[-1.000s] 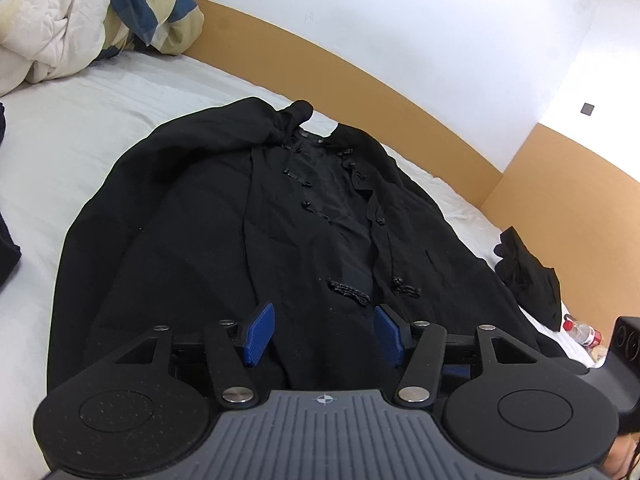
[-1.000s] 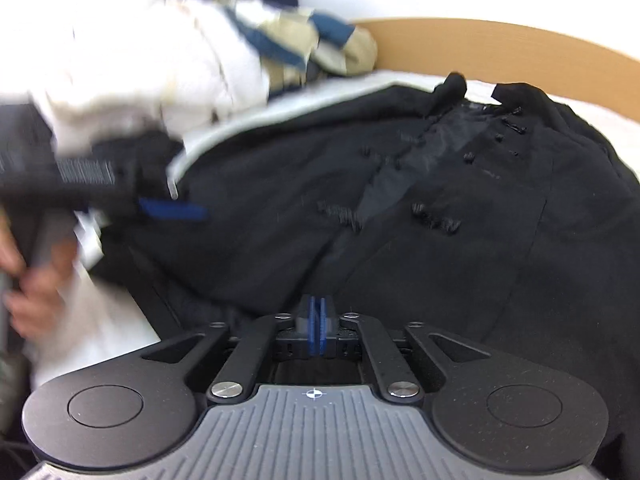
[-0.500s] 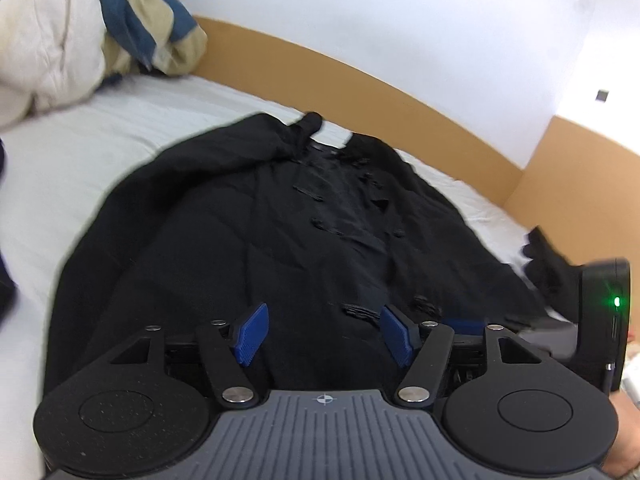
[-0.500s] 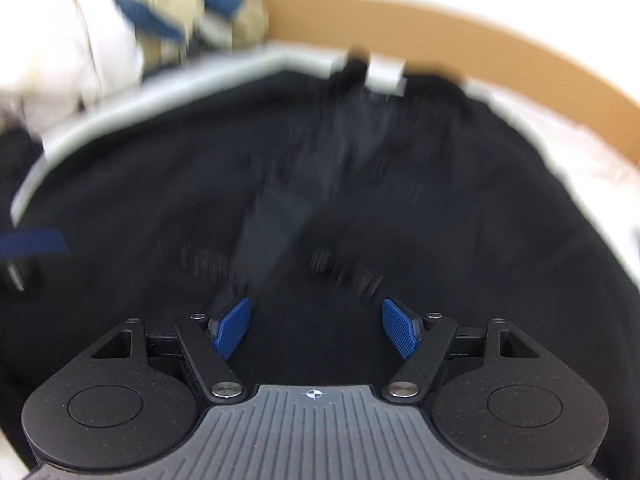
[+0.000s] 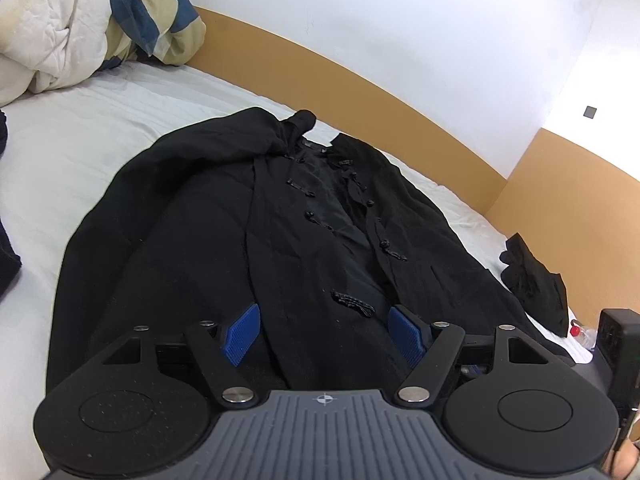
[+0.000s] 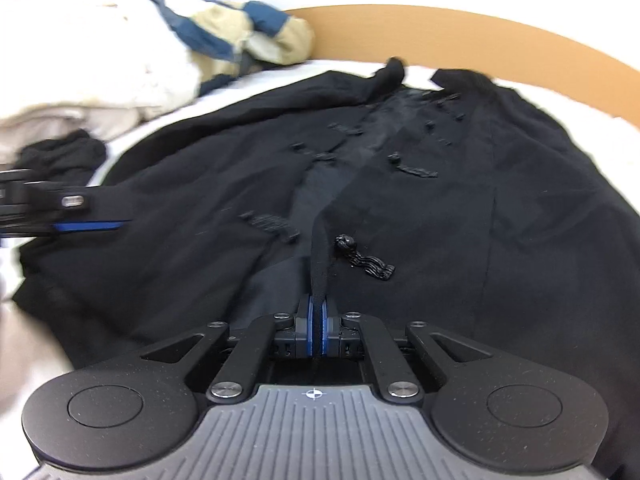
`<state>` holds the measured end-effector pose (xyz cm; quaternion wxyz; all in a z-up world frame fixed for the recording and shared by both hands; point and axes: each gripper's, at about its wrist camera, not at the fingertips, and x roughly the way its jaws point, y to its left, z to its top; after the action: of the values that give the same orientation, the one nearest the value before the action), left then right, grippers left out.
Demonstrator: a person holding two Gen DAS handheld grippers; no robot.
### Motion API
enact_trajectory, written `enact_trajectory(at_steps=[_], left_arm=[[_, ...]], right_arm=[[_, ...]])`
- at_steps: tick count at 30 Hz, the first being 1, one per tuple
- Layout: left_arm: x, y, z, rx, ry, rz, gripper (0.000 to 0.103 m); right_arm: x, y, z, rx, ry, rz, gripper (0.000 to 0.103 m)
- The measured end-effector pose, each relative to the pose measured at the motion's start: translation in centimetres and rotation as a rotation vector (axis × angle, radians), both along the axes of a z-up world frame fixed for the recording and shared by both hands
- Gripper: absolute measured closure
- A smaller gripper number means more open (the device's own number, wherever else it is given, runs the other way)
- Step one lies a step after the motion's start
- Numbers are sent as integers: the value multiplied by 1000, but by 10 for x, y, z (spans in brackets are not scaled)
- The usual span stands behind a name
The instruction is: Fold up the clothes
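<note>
Black coat (image 5: 192, 240): lies face up, spread along the white bed (image 5: 80, 136), collar toward the tan headboard (image 5: 360, 92).

Right gripper (image 6: 318, 326): jaws have just been closing and now pinch the coat's right front edge near the hem; the pads press thin cloth.

Left gripper (image 5: 326, 334): jaws have just been opening; they stand wide above the left front panel, and the pads grip nothing.

Handling (judged): soft, limp, fairly light; it will drape and sag, so hold edges or hem corners, not the knotted frog fastenings (image 6: 366, 258).

Outward: quilt (image 5: 60, 28) heaped at the bed's far-left corner, small dark garment (image 5: 534, 280) beside the coat.

Unclear: hem hidden under both grippers; sleeves indistinct, black on black; right view blurred.
</note>
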<state>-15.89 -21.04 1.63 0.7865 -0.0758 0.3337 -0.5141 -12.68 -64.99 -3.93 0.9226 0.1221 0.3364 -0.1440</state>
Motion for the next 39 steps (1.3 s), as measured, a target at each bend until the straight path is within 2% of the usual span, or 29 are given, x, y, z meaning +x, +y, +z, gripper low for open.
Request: enact_trajectory(at_steps=[5,7,9,10,14,17,22,26,29,31,35,36,37,38,39], left_arm=[[-2,-4,0,-4,0,-1,31],[-1,-3,0,-10,5,5,31],[1,-4,1,-5,10,10,31],[2,-4,1,0,9,13,31],[9,2,2,-7,25,56,30],[17,5,1,-13,55,81,29],[23,10,2,10,22,129,29],[30,19,2,21,4,157,29],[33,22,2,17,1,144,28],[33,23,2,24,-9,146,28],[31,26,3,10,-2,142,27],[30,27,3,6,-1,143,26],[30,27,4,2,0,145,26],[30,28,4,-2,0,147,26],[30,29,5,-8,3,150,26]], right_arm=[[-7,4,8,53,15,59,95],[-6,3,11,61,16,68,83],[-10,4,18,51,-4,64,42],[-13,4,22,32,-28,53,38],[-14,-12,43,19,-132,-44,37],[1,-20,48,22,-145,-65,37],[46,-17,32,71,-91,50,38],[48,-1,20,87,3,139,44],[43,3,14,121,4,196,46],[46,3,12,96,4,160,48],[56,0,12,106,-2,88,49],[58,2,12,93,-1,84,57],[60,4,12,81,1,82,70],[60,5,12,94,-6,82,98],[56,7,14,111,-27,81,98]])
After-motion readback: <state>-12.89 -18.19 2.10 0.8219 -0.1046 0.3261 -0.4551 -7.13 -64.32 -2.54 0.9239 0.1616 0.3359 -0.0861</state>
